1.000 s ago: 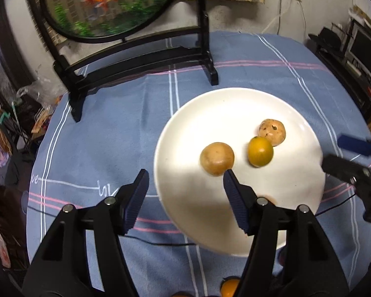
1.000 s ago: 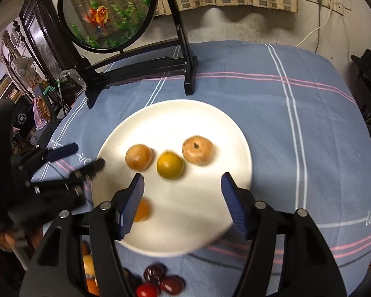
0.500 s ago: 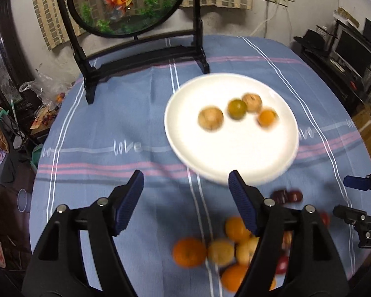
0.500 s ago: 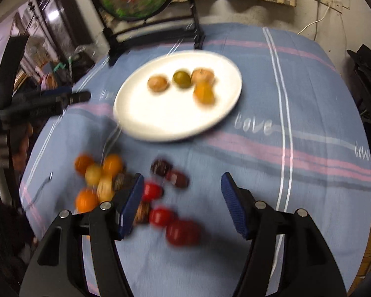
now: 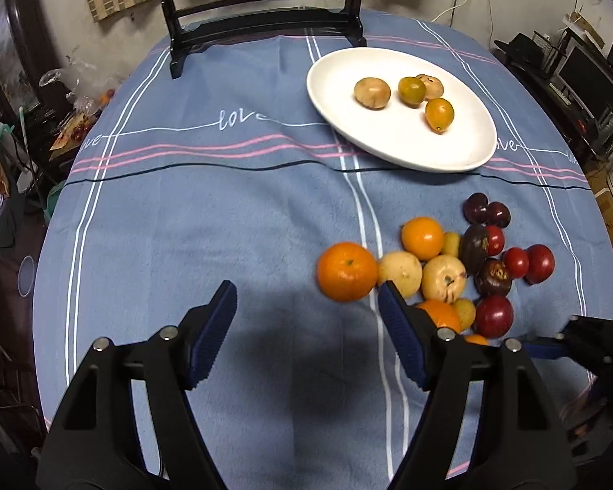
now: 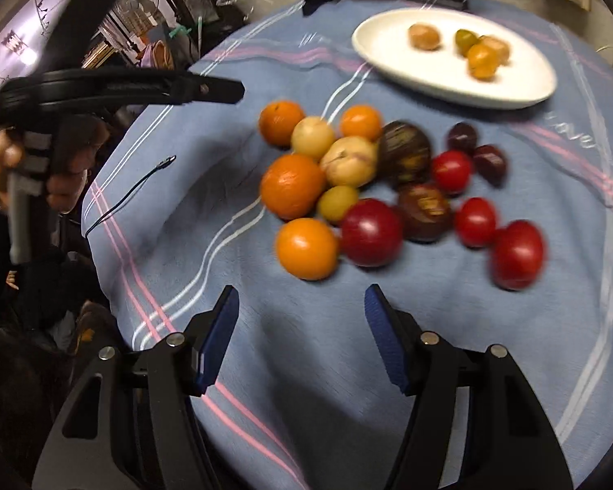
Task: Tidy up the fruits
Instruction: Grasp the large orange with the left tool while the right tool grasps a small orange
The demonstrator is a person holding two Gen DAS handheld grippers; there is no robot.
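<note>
Below: left gripper point(image 5: 306, 326) released, jaws just widened; right gripper point(image 6: 300, 326) released, jaws just narrowing; fruit pile point(image 6: 372, 188) ahead of both, plate point(image 5: 331, 94) beyond.

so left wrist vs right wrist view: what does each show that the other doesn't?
Left wrist only: the black wooden stand behind the plate, and the "love" lettering on the cloth.
Right wrist only: the person's hand holding the left hand-held gripper, and a thin black cable.
Both: the white plate with four fruits, and the loose pile with the nearest orange on the blue tablecloth.
</note>
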